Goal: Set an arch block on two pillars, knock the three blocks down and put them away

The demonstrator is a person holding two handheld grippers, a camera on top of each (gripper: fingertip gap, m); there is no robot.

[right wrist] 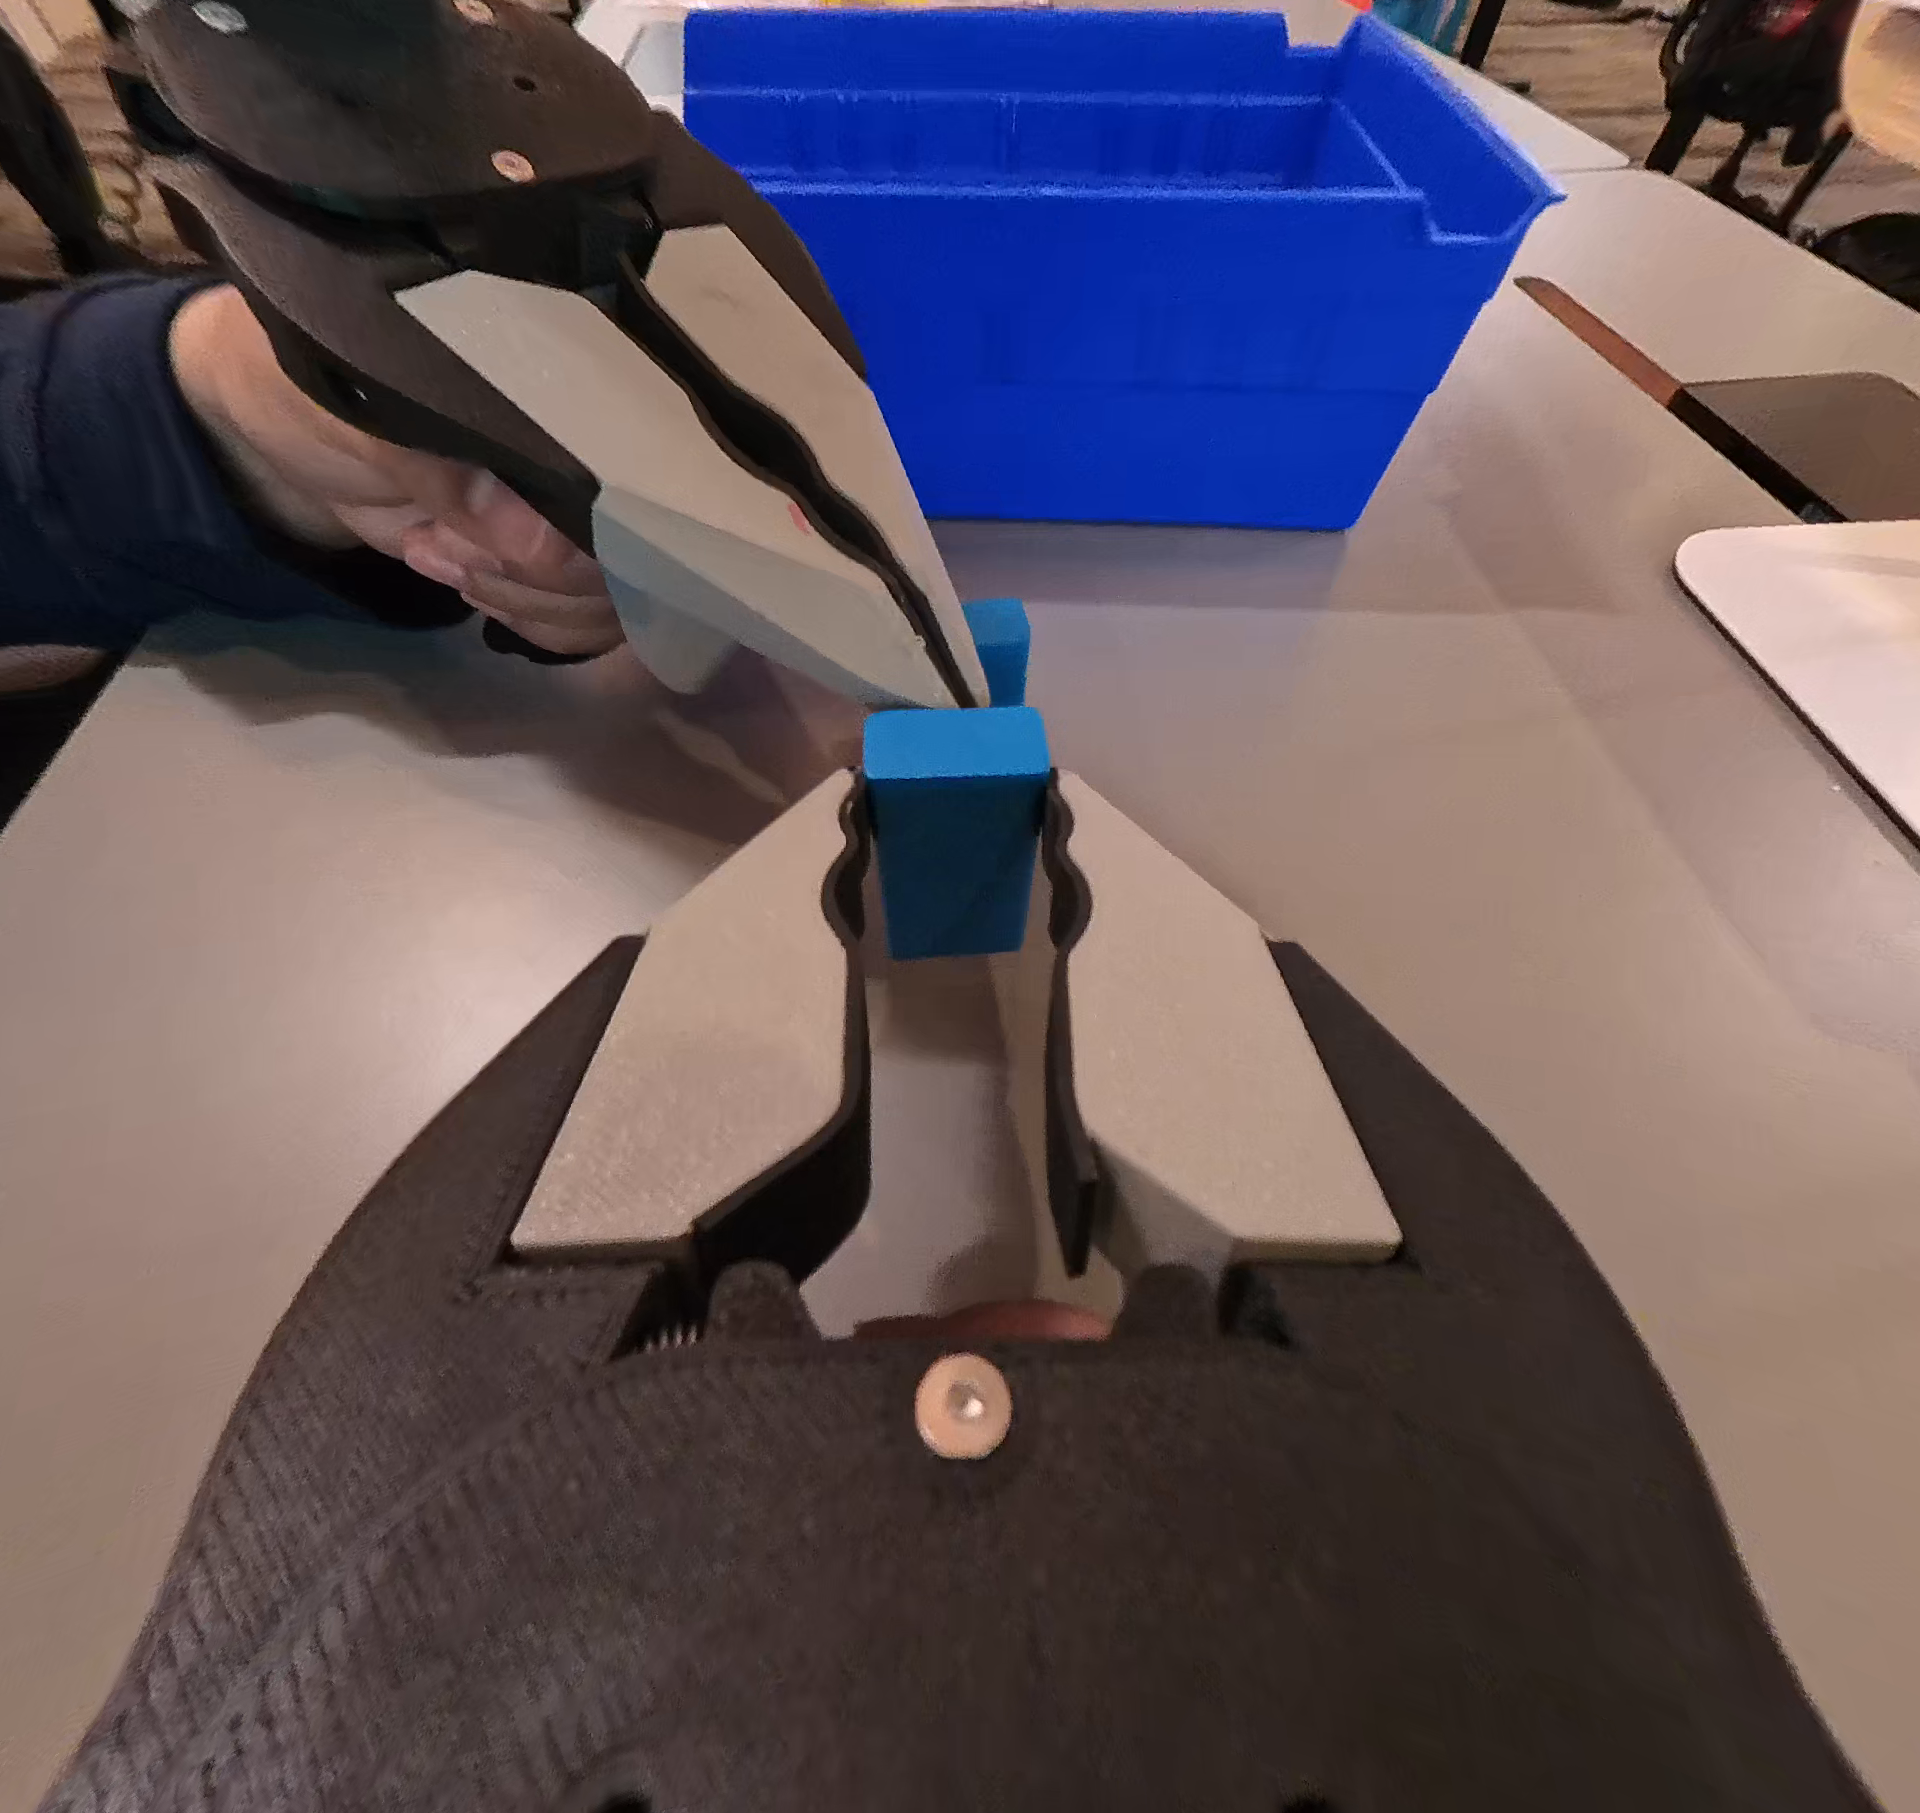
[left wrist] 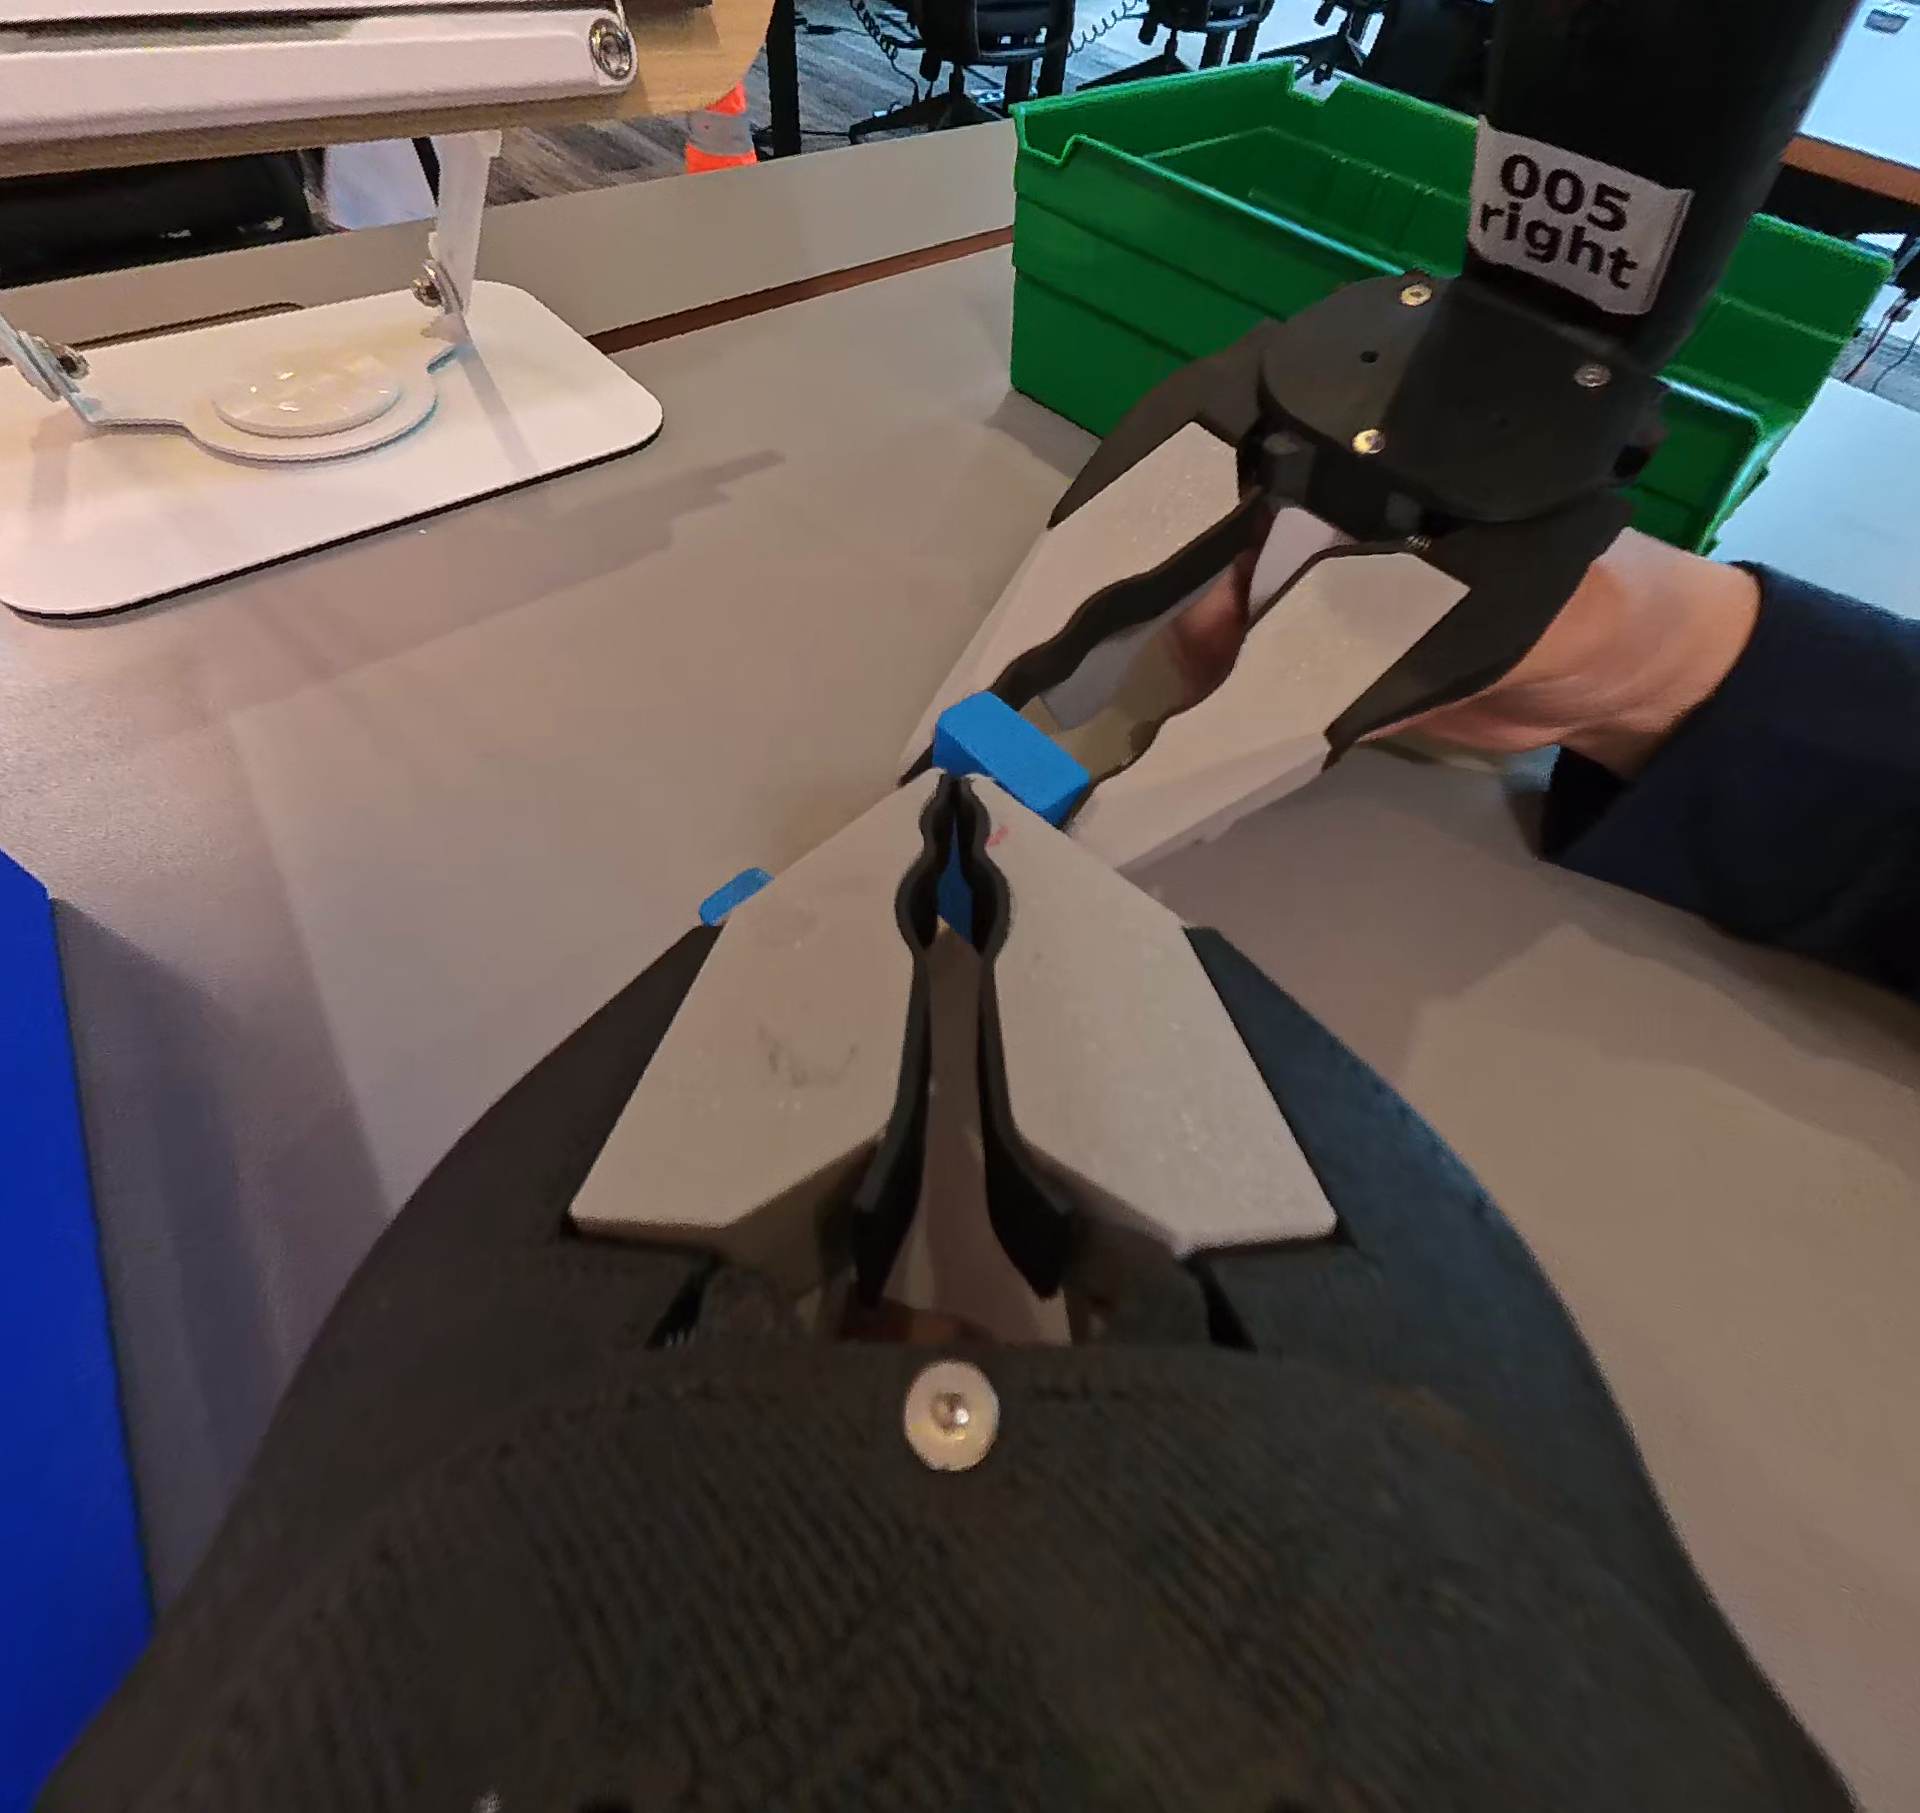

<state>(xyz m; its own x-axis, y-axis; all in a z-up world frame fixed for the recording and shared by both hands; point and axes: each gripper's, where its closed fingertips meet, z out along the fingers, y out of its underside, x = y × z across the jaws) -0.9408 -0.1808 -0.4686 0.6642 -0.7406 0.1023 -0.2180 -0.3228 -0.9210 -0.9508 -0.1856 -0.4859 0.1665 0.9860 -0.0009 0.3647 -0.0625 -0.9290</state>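
Two blue pillar blocks stand on the grey table (right wrist: 1351, 828), one behind the other in the right wrist view. The nearer pillar (right wrist: 951, 828) stands upright between the fingers of the right gripper (right wrist: 951, 807), whose black wavy pads (right wrist: 1065, 870) press against both of its side faces, so this gripper grips it. The farther pillar (right wrist: 1000, 646) stands upright just behind it, partly hidden by the tip of the left gripper (right wrist: 961, 693). That left gripper comes in from the left, held by a hand (right wrist: 436, 516) in a dark blue sleeve, with its fingers drawn together and its tip just above the back edge of the nearer pillar's top; whether it touches the block cannot be told.

From the left wrist view the left gripper (left wrist: 951, 797) shows its pads closed against each other near the tip, with nothing gripped. A sliver of blue (left wrist: 954, 896) shows through the slot behind the pads. Another small piece of blue (left wrist: 732, 896) peeks out beside the left finger; what it is cannot be told.

Behind the pillars sits a blue bin (right wrist: 1091, 309). A green bin (left wrist: 1195, 257) sits behind the right gripper, and a white stand (left wrist: 343, 433) rests on the table to the left.
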